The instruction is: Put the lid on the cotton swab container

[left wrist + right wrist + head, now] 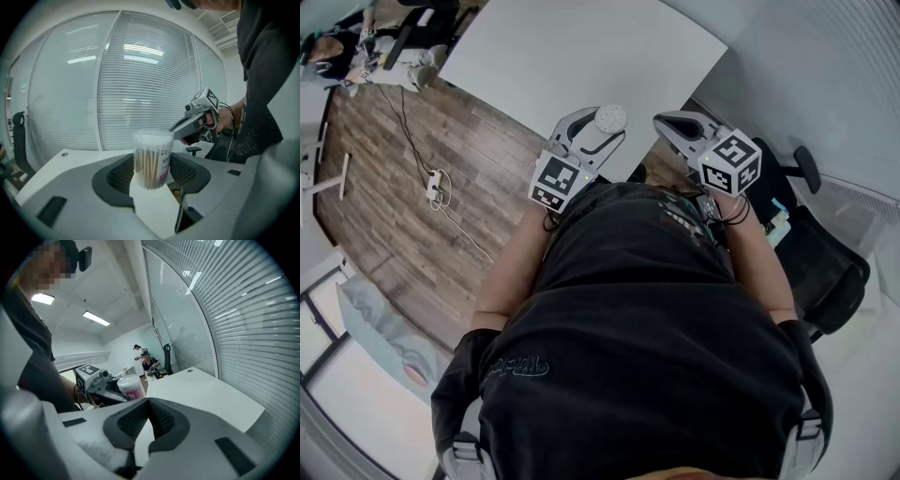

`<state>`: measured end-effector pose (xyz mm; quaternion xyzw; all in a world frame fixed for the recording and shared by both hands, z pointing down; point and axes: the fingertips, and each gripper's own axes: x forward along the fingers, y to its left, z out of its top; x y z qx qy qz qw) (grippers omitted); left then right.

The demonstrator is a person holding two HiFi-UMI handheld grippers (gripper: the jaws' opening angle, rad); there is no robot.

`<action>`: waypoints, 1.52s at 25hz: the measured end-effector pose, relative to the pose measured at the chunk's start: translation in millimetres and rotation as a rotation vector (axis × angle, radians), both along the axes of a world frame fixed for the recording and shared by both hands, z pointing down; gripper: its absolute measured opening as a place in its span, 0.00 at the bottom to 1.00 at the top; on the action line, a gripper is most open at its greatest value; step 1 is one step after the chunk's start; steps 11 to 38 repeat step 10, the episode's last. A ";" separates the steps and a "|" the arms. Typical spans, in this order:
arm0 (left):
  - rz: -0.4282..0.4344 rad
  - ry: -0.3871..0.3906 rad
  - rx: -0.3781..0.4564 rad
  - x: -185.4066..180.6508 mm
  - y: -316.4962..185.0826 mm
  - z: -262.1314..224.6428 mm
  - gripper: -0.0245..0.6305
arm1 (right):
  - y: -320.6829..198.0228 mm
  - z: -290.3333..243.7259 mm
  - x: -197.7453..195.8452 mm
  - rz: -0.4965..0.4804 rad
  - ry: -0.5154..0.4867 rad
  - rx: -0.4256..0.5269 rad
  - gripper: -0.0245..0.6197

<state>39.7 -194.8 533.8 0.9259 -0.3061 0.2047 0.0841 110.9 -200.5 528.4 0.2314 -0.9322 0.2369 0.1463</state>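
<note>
Over the near edge of the white desk (206,392), left gripper (152,174) pinches the clear cotton swab container (151,149) by its sides, upright. It's packed full of cotton swabs (145,165), white tips up, with a pink-printed label on one side. Right gripper (149,405) is near it, jaws pressed together. Can't tell if a lid is on it.
</note>
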 end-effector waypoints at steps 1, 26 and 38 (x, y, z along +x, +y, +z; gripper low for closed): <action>0.000 0.000 -0.001 -0.1 -0.5 0.2 0.42 | -0.5 0.0 0.0 0.000 0.000 0.000 0.07; -0.001 0.000 -0.005 1.6 -3.0 2.2 0.42 | -2.8 0.4 1.6 0.002 0.000 -0.001 0.07; -0.001 0.000 -0.005 1.6 -3.0 2.2 0.42 | -2.8 0.4 1.6 0.002 0.000 -0.001 0.07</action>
